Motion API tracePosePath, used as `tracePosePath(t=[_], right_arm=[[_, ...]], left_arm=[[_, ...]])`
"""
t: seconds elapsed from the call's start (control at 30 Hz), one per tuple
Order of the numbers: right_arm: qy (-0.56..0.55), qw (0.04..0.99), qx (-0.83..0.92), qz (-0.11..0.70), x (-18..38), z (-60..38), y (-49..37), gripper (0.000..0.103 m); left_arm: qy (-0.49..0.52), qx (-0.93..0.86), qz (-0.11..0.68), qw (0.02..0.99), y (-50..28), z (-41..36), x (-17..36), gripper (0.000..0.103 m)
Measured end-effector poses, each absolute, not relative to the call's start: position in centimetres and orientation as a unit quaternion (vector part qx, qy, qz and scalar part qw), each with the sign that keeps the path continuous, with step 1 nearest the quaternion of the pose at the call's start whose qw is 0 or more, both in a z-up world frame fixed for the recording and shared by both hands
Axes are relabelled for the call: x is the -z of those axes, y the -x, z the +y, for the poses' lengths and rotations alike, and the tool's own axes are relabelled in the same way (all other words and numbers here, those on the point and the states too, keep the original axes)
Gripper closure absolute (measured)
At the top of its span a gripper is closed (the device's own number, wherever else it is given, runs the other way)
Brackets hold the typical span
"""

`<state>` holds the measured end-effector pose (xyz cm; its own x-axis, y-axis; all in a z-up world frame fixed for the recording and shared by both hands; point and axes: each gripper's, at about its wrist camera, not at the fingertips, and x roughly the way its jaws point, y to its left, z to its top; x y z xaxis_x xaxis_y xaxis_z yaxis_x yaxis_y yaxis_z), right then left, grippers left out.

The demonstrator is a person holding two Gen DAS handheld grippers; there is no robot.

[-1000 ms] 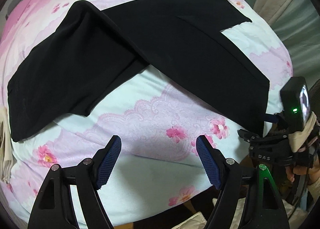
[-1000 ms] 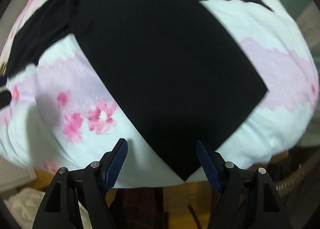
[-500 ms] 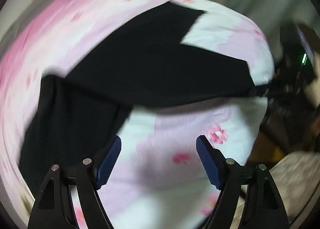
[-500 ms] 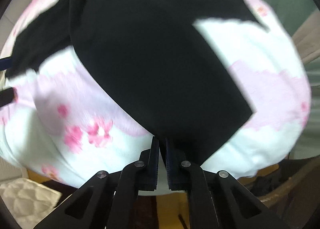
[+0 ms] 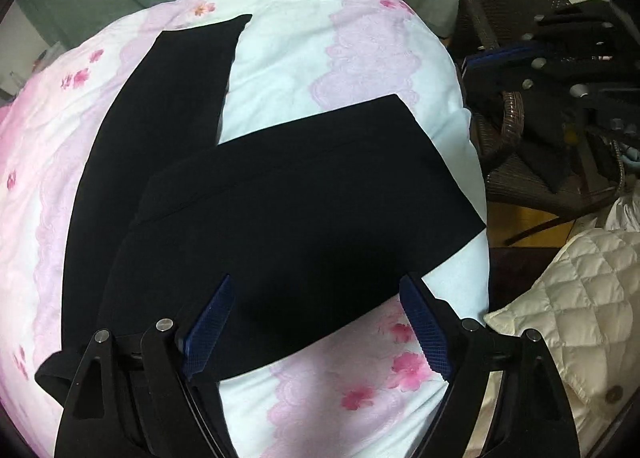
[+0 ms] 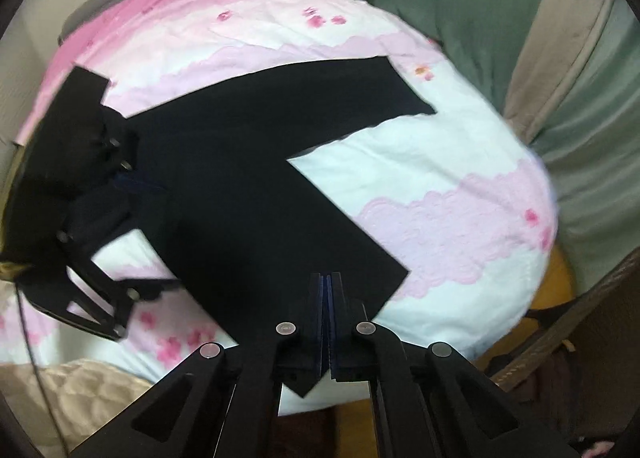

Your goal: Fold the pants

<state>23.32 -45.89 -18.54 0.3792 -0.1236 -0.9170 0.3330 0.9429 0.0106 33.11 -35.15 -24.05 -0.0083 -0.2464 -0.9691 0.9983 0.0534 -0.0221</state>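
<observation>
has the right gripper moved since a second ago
Yes. The right gripper shut on the pants corner and rose away from the bedspread, which now shows far more of itself.

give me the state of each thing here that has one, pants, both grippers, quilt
pants: spread on the bed, legs splayed apart, one leg's hem corner pinched and lifted
right gripper: shut on the pants' hem corner
left gripper: jaws opening, over the pants, pads not pressing the cloth
floral quilt: spread flat under the pants
</observation>
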Motion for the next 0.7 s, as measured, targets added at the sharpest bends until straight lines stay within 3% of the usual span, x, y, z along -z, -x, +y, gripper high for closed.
tracePosePath(t=[0.1,0.13,0.17,0.23,0.4,0.7], right_arm=[[-0.097,0.810,0.127,0.564,20.8,-45.3,-22.8,0.096],[-0.104,0.804,0.115,0.573,21.7,-45.0,-22.6,0.084],[-0.108,0.802,0.106,0.578,22.5,-44.6,-22.4,0.065],[-0.104,0.799,0.090,0.585,24.0,-43.3,-21.9,0.055],[-0.125,0.778,0.068,0.612,27.8,-40.7,-20.9,0.054],[-0.034,0.762,0.092,0.640,33.4,-37.2,-21.4,0.055]], left_arm=[[-0.416,0.535,0.461,0.572,-33.2,-34.2,24.6,0.019],[-0.417,0.531,0.462,0.574,-33.3,-33.9,24.8,0.019],[-0.418,0.526,0.465,0.577,-33.3,-33.4,25.1,0.019],[-0.418,0.514,0.472,0.582,-33.3,-32.6,25.5,0.019],[-0.416,0.483,0.493,0.592,-33.2,-30.0,26.5,0.019],[-0.425,0.469,0.494,0.596,-32.8,-27.7,26.8,0.019]])
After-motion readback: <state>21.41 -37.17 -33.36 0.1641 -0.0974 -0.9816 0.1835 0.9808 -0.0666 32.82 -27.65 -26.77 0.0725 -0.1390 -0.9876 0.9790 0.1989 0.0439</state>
